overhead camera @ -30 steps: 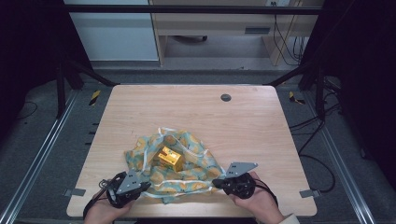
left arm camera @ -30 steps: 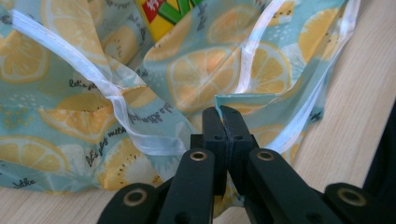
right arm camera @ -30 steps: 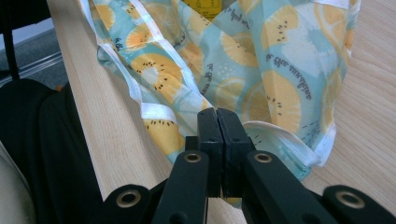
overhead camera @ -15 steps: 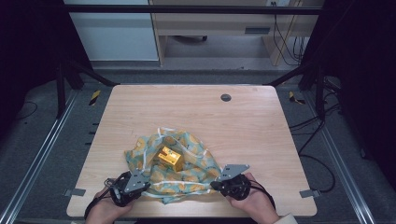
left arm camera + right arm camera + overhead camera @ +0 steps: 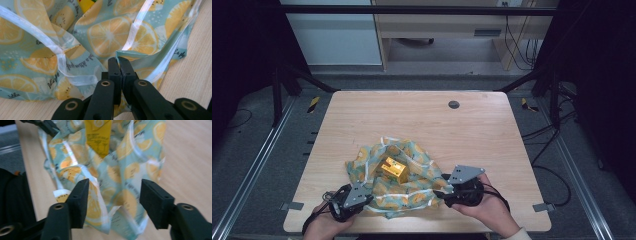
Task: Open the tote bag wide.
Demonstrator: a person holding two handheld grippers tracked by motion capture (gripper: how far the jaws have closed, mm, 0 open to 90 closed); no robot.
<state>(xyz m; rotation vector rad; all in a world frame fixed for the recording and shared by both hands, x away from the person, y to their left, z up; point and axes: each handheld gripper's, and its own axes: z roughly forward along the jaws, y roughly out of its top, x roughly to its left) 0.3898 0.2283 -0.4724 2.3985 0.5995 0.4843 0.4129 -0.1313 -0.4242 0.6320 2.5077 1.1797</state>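
A teal cloth (image 5: 412,172) printed with lemon slices lies crumpled on the near half of the wooden table (image 5: 412,115). A gold-yellow box (image 5: 394,169) rests on its middle. My left gripper (image 5: 371,199) is at the cloth's near-left edge, and its jaws (image 5: 118,62) are shut on a fold of the cloth (image 5: 110,35). At the near-right edge my right gripper (image 5: 438,192) stands open. The cloth (image 5: 120,175) bunches up between its spread jaws (image 5: 113,195), with the box (image 5: 98,135) standing behind.
A dark round grommet (image 5: 454,104) sits in the table's far right part. Bare wood stretches beyond the cloth and to both sides. Metal frame rails run along the table's left and right. The hands are close to the front edge.
Both hands have stayed near the front edge with only small shifts. The cloth's near edge looks slightly more gathered between the grippers.
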